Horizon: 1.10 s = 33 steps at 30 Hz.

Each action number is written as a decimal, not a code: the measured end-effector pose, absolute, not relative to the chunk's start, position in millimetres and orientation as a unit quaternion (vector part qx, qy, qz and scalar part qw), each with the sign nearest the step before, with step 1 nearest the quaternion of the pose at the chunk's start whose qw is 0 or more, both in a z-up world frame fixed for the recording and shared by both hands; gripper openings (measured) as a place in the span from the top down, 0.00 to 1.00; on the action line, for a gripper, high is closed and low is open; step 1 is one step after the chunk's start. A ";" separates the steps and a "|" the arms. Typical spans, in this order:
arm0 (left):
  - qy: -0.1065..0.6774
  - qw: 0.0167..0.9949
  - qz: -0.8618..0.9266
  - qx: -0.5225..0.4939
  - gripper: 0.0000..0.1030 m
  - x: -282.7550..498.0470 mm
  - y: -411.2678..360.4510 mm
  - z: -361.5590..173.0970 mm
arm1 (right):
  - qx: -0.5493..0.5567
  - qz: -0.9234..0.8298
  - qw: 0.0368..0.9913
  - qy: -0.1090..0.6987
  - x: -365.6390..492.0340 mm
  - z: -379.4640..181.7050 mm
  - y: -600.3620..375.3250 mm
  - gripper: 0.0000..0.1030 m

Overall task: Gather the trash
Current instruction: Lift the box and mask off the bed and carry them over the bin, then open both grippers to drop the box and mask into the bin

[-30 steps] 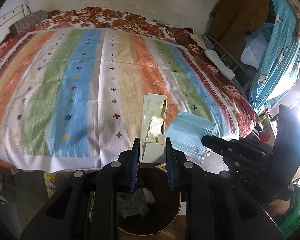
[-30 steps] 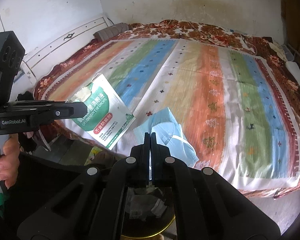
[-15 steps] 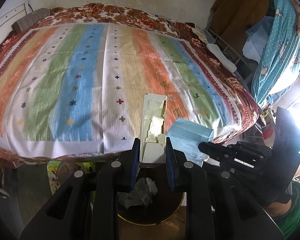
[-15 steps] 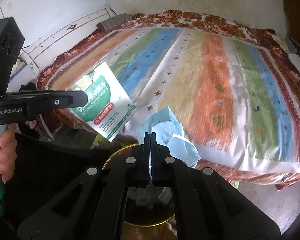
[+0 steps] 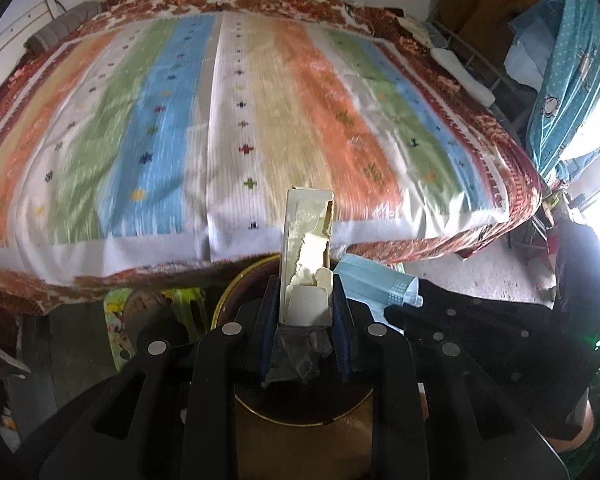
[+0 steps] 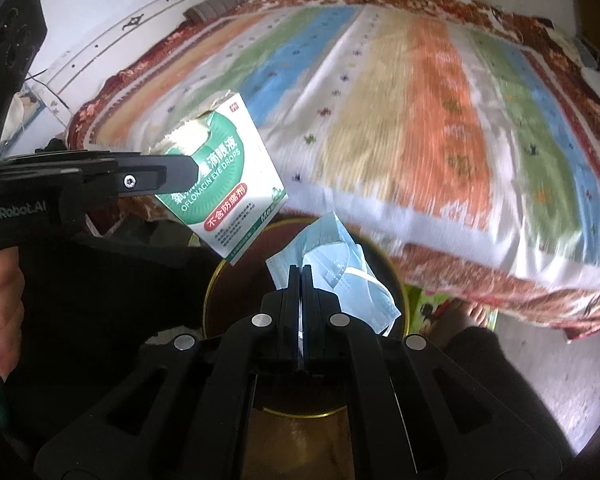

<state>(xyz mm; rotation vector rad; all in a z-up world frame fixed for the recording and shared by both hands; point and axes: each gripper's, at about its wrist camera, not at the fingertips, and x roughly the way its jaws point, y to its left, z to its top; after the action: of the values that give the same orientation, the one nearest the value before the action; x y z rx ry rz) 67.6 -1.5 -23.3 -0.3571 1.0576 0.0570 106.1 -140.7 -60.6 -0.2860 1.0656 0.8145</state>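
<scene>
Fingers of the left gripper (image 5: 305, 312) clamp a torn eye-drop box (image 6: 224, 184); right gripper (image 6: 300, 280) pinches a blue mask (image 6: 340, 276). Both hang over the bin (image 6: 216, 292) at six o'clock, not yet dropped.

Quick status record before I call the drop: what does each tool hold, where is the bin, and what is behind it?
left tool: shut on a torn eye-drops box, held over the bin
right tool: shut on a blue face mask, hanging over the bin
bin: round, dark inside, gold rim, on the floor at the bed's edge, directly below both tools
bin contents: some crumpled wrappers
bed: striped cover, no loose trash seen on it
</scene>
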 end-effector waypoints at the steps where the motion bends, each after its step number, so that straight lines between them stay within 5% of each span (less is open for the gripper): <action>1: 0.505 0.846 0.028 -0.170 0.77 68.0 -2.3 -25.5 | -0.131 0.374 0.772 0.498 105.9 -64.2 -141.0 1.00; 17: 0.586 0.782 0.038 -0.206 0.77 87.5 -8.7 -82.2 | -0.101 0.323 0.737 0.585 124.4 -119.2 -142.6 1.00; 21: 0.595 0.770 0.052 -0.224 0.70 92.7 -2.4 -91.0 | -0.079 0.307 0.729 0.607 135.9 -132.9 -144.4 0.99; 23: 0.588 0.769 0.056 -0.244 0.56 93.8 4.3 -90.5 | -0.070 0.298 0.729 0.612 139.8 -137.3 -145.2 0.84; 25: 0.579 0.774 0.059 -0.250 0.55 93.2 7.6 -86.5 | -0.064 0.293 0.731 0.613 142.2 -139.1 -145.2 0.76; 33: 0.556 0.792 0.048 -0.247 0.50 85.5 9.8 -68.1 | -0.057 0.303 0.746 0.590 136.3 -119.5 -151.6 0.72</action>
<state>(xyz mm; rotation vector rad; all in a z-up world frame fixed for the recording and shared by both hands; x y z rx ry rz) 85.5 9.8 -68.1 -0.5315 1.1972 0.1027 136.3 -151.6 -119.5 -0.1241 1.2915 0.6633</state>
